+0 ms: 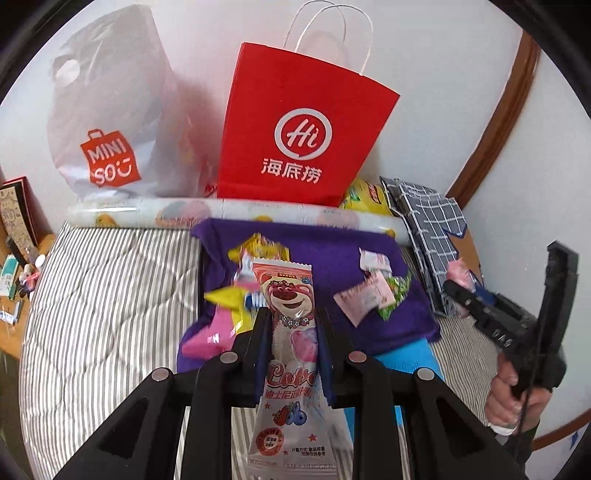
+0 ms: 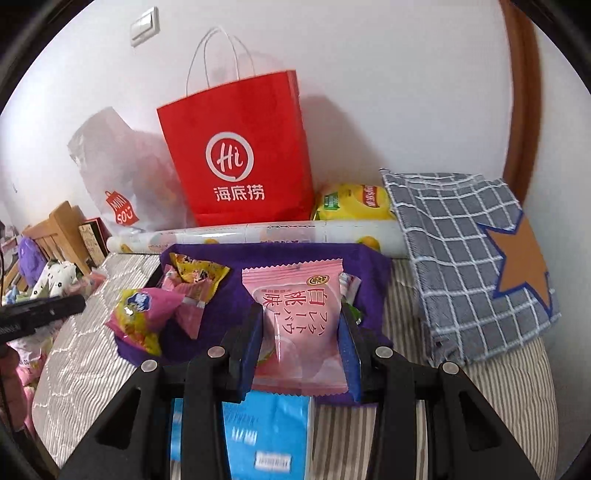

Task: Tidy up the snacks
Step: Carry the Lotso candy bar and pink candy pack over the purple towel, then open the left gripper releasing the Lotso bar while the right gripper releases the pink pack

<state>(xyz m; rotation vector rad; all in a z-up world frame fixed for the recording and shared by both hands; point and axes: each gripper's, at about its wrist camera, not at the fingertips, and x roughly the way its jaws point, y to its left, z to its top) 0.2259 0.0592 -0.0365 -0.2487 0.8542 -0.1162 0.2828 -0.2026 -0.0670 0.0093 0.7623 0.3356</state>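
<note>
"hi" bag (image 1: 295,129), "miniso" bag (image 1: 110,122)

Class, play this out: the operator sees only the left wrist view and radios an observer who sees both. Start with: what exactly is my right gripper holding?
Observer: The right gripper is shut on a pink peach-flavour snack packet, held flat between its fingers.
Operator: What is under that packet?
Observer: A blue packet lies right below the gripper, beside the purple cloth.
Operator: I see a checked cloth only edge-on. Any marking on it?
Observer: Yes, the grey checked cloth carries an orange star with a blue outline.
Operator: Anything on the wall above the red bag?
Observer: A white wall switch, up and left of the red paper bag.
</note>
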